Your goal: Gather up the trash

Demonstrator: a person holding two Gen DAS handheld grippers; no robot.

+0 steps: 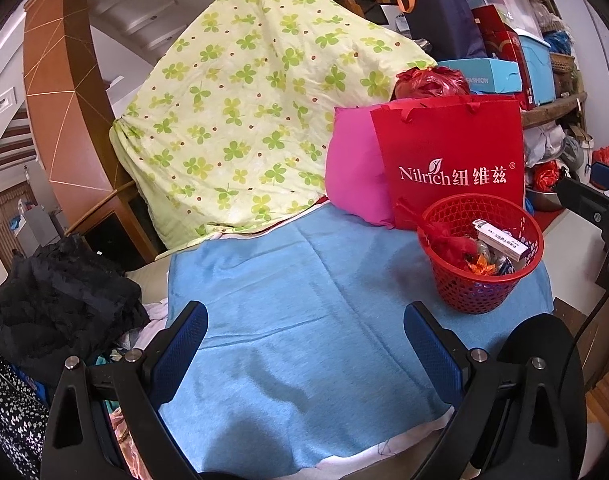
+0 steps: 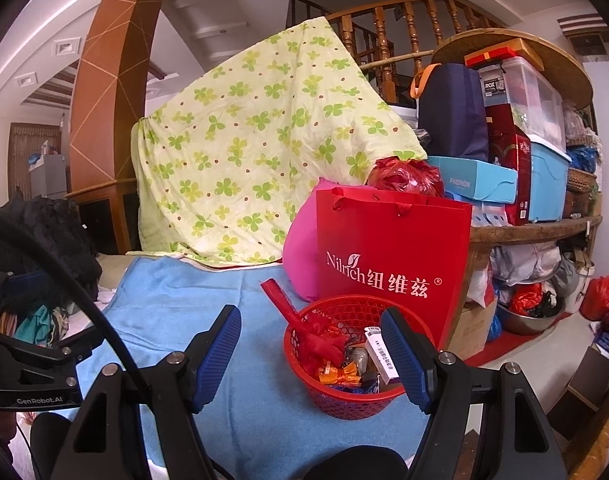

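Observation:
A red mesh basket (image 1: 480, 296) stands on a blue towel (image 1: 304, 320) at its right side. It holds a white carton (image 1: 502, 243), red netting, orange wrappers and other scraps. My left gripper (image 1: 306, 344) is open and empty, over the bare towel, left of the basket. My right gripper (image 2: 310, 354) is open and empty, just in front of the basket (image 2: 344, 400), whose trash (image 2: 380, 356) shows between the fingers. The red netting (image 2: 304, 320) hangs over the basket's left rim.
A red paper bag (image 1: 452, 160) and a pink cushion (image 1: 352, 176) stand right behind the basket. A clover-print quilt (image 1: 244, 100) rises at the back. Black clothes (image 1: 56, 300) lie left. Stacked boxes (image 2: 524, 152) fill a shelf at right. The towel's right edge drops to the floor.

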